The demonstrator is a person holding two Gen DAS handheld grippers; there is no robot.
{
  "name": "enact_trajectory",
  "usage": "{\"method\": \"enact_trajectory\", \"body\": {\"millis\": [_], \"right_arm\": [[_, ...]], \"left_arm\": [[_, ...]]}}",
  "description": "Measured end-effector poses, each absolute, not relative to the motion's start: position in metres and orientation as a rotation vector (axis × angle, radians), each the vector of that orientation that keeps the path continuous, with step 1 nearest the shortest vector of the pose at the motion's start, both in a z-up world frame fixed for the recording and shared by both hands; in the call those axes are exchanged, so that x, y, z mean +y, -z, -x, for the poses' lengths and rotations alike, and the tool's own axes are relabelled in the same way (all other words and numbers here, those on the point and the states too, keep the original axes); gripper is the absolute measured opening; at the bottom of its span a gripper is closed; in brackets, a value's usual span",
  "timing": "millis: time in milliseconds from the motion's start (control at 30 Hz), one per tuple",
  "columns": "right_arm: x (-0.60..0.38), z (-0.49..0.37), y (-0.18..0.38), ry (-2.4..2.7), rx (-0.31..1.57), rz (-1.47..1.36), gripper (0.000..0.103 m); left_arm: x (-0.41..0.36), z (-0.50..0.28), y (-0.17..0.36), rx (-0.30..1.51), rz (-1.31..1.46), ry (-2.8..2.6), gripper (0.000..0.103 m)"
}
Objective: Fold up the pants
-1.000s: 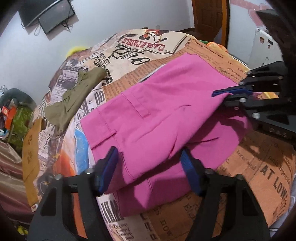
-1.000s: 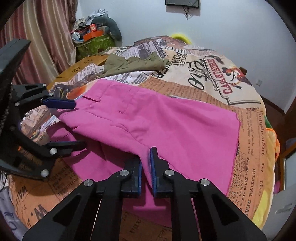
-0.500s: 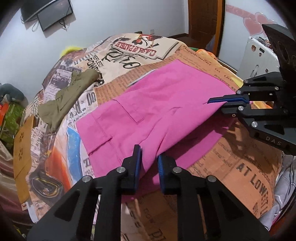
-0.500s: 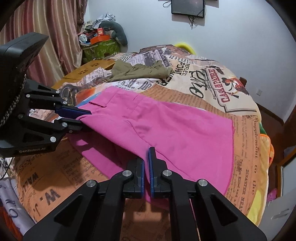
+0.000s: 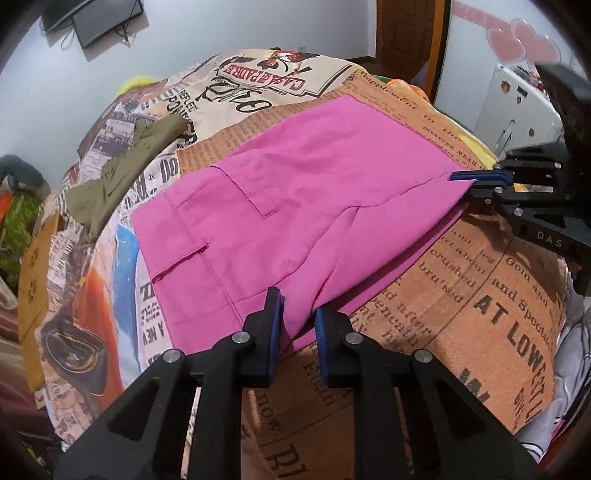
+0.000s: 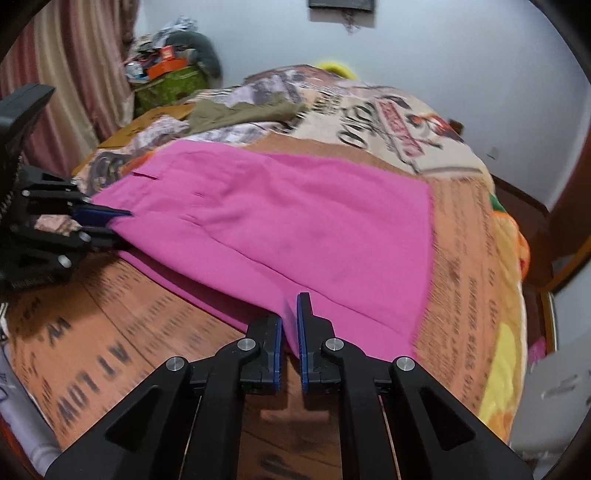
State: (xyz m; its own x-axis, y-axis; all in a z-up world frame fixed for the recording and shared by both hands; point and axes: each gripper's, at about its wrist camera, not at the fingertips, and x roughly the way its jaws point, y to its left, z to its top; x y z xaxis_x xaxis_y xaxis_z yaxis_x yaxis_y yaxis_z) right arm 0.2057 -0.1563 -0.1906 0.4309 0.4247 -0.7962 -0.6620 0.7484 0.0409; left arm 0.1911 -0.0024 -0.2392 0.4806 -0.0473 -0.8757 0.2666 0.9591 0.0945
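**Pink pants pinched at both ends on a newsprint-covered bed**

The pink pants (image 5: 295, 206) lie spread across the near half of a bed (image 5: 480, 295), folded once so that an upper layer rests on a lower one, whose edge shows along the near side. The waistband end with its pocket flap points toward the bed's left edge in the left wrist view.

The left tool (image 5: 298, 321) is clamped on the near folded edge of the pants, with pink cloth bunched between its blue pads. The right tool (image 6: 290, 325) is closed on the same near edge further along, gripping a thin pinch of fabric; in the left wrist view it comes in from the right side and bites the cloth's corner.

The bed is covered by a bedspread (image 6: 461, 240) printed like old newspapers: orange-brown panels with black lettering near the tools, cream panels with a red label further off. An olive-green garment (image 5: 122, 173) lies crumpled toward the far left part of the bed, apart from the pants.

Around the bed are pale walls, a dark screen (image 5: 99, 18) mounted high, a striped curtain (image 6: 62, 85), a green box piled with clutter (image 6: 168, 83) in the corner, and a wooden door (image 5: 410, 37).
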Motion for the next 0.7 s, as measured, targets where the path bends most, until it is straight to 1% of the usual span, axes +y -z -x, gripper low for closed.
{"method": "enact_trajectory", "body": {"millis": [367,467,500,600,667,700], "right_arm": [[-0.227,-0.221,0.215,-0.446,0.988,0.243,0.004],[-0.247,-0.225,0.215,-0.401,1.018,0.182,0.005],[-0.252,-0.225,0.211,-0.396,1.018,0.154,0.01],[-0.26,-0.224,0.2,-0.388,0.998,0.107,0.009],[-0.26,-0.225,0.19,-0.399,0.985,0.064,0.013],[-0.258,-0.226,0.187,-0.41,0.978,0.046,0.016]], "left_arm": [[0.0,-0.187,0.241,1.058,-0.204,0.188,0.019],[0.002,-0.184,0.237,1.059,-0.19,0.187,0.021],[0.004,-0.181,0.235,1.056,-0.179,0.187,0.021],[0.008,-0.174,0.228,1.054,-0.162,0.191,0.022],[0.011,-0.167,0.221,1.042,-0.161,0.185,0.022],[0.014,-0.164,0.217,1.035,-0.157,0.174,0.025]]}}
